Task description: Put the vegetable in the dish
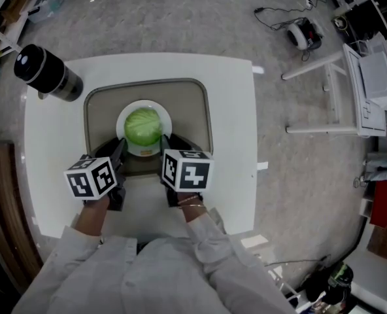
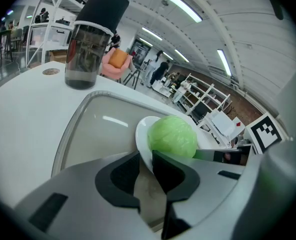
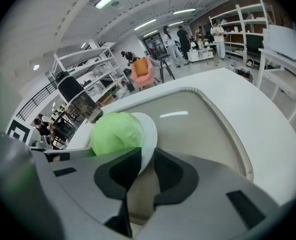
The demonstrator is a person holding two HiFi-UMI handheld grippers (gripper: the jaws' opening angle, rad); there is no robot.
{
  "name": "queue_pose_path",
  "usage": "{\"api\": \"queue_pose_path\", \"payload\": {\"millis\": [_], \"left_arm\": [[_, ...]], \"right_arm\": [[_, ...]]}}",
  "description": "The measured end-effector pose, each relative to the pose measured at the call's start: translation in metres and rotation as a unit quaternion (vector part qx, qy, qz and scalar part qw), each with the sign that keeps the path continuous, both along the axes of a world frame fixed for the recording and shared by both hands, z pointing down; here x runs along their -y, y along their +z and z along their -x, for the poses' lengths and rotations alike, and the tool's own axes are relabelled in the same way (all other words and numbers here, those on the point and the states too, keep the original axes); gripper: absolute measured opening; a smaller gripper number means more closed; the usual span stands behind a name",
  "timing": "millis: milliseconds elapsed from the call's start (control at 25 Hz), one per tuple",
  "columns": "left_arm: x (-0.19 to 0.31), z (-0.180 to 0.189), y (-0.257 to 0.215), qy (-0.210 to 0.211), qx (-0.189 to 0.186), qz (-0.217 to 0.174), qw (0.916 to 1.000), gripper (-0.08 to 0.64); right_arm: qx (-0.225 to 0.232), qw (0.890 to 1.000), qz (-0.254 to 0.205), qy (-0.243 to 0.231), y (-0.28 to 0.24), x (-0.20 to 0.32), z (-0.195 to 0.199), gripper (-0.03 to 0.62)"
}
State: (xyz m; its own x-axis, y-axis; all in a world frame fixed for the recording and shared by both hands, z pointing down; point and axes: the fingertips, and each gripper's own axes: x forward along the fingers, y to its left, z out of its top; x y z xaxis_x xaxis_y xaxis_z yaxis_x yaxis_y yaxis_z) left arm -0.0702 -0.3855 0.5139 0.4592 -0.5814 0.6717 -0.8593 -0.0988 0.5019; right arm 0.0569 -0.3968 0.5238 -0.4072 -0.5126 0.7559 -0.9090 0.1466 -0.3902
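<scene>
1. Round, pale-green head of cabbage (image 1: 143, 125): it lies in the middle of the dish and fills most of it. It is close to spherical, so no long axis stands out. Faint leaf veins run across its top in the head view. Which way its stem end faces cannot be told.
2. Flat, round, white ceramic dish (image 1: 168, 121): it lies within the outline of the tray, toward the tray's near edge. Whether it rests on the tray or is raised off it cannot be told.
3. Left tongs (image 1: 121, 149): the jaws are closed on the dish's left rim. In the left gripper view (image 2: 145, 160) the thin white edge runs between the two dark pads, with the cabbage just beyond.
4. Right tongs (image 1: 165, 142): the jaws are clamped on the dish's right rim. In the right gripper view (image 3: 147, 159) the edge is pinched between the pads, with the cabbage to the left.
5. Beige rectangular tray with rounded corners (image 1: 195, 110): it sits centred on the square white worktop (image 1: 236, 97).
6. Cylindrical jar with a black top and smoky clear body (image 1: 46, 72): it stands at the worktop's far-left corner, well apart from the tray.
</scene>
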Motion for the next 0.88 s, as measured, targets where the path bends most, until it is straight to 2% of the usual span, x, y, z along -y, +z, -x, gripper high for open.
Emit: {"api": "queue_pose_path", "payload": {"millis": [320,640,880], "left_arm": [[-0.001,0.000,-0.007,0.011,0.012,-0.018,0.9997,0.078],[-0.009,0.003,-0.028,0.003,-0.010,-0.035,0.9993,0.093],[-0.028,0.007,-0.055,-0.003,-0.014,-0.064,0.9979,0.092]], "right_arm": [[-0.018,1.000,-0.019,0.001,-0.005,-0.002,-0.004,0.067],[-0.004,0.998,-0.053,0.015,-0.031,-0.009,-0.002,0.067],[0.003,0.996,-0.083,0.020,-0.056,-0.030,0.002,0.066]]}}
